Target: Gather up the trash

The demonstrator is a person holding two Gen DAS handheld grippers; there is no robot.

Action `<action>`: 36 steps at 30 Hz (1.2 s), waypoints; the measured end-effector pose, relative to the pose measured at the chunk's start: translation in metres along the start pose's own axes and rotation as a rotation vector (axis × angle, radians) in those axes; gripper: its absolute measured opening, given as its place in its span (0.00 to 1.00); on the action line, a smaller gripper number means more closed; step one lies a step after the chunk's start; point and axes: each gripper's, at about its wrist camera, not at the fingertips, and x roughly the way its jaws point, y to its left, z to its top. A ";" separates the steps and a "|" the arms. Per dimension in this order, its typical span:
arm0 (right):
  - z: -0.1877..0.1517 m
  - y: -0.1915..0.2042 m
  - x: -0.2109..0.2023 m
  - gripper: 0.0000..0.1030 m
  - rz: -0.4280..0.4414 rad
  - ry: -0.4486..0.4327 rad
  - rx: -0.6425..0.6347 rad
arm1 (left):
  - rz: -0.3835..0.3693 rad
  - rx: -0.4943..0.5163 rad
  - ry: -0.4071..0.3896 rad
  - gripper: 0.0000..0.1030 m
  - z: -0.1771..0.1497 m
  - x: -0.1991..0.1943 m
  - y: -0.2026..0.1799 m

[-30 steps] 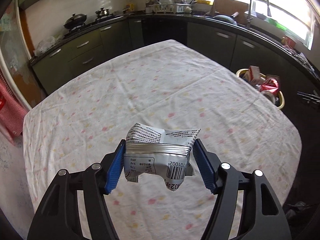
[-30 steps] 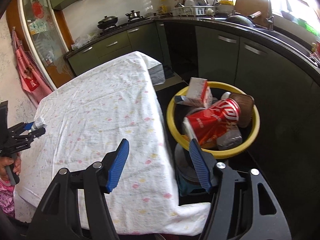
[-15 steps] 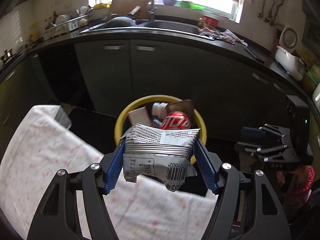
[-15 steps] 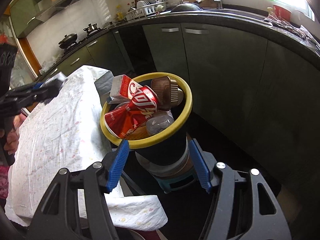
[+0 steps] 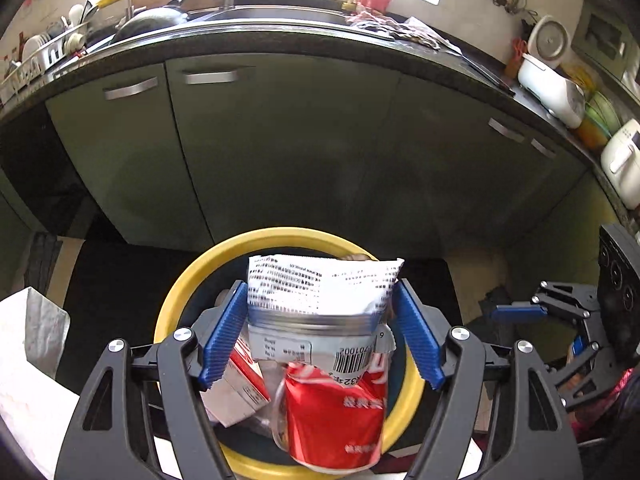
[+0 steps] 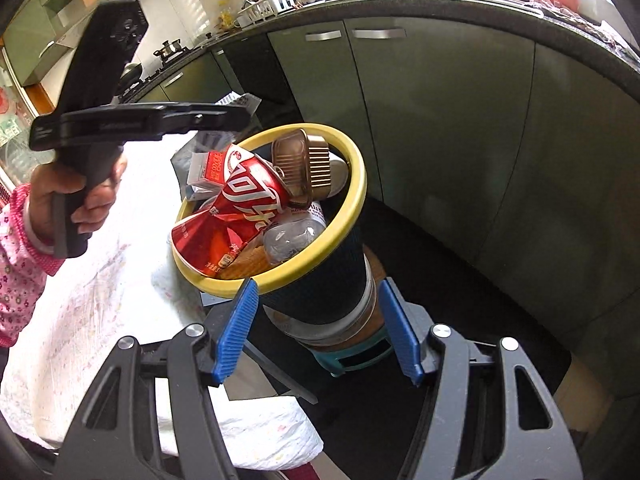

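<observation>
A white and silver snack wrapper [image 5: 320,296] with black print and a barcode hangs between the blue pads of my left gripper [image 5: 320,284], right above the yellow-rimmed trash bin [image 5: 168,312]. The jaws are opening and the pads still touch the wrapper's sides. In the right wrist view the left gripper [image 6: 240,114] hovers over the bin's far left rim [image 6: 356,192]. My right gripper [image 6: 318,286] stands open with nothing in it, low beside the bin's dark body. The right gripper [image 5: 516,312] also shows at the right edge of the left wrist view.
The bin is heaped with a red crushed can [image 6: 240,200], a brown plastic tray [image 6: 304,164], a small carton [image 5: 240,384] and a clear bottle [image 6: 292,236]. The floral-clothed table [image 6: 100,300] stands to its left, green cabinets [image 6: 440,120] behind it. A hand in a pink sleeve [image 6: 16,272] holds the left gripper.
My left gripper swung off the table and now hangs over the bin with the wrapper, its jaws a little wider. My right gripper sank closer to the bin's side.
</observation>
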 end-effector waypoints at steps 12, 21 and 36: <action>-0.003 0.013 -0.011 0.59 0.012 -0.021 -0.015 | 0.031 -0.019 -0.058 0.86 -0.020 -0.035 0.005; -0.010 0.045 -0.025 0.62 0.054 -0.036 -0.093 | 0.234 -0.151 -0.231 0.95 -0.122 -0.159 -0.036; -0.026 0.143 -0.071 0.94 0.056 -0.156 -0.345 | 0.996 -0.642 -0.323 0.95 -0.365 -0.356 -0.100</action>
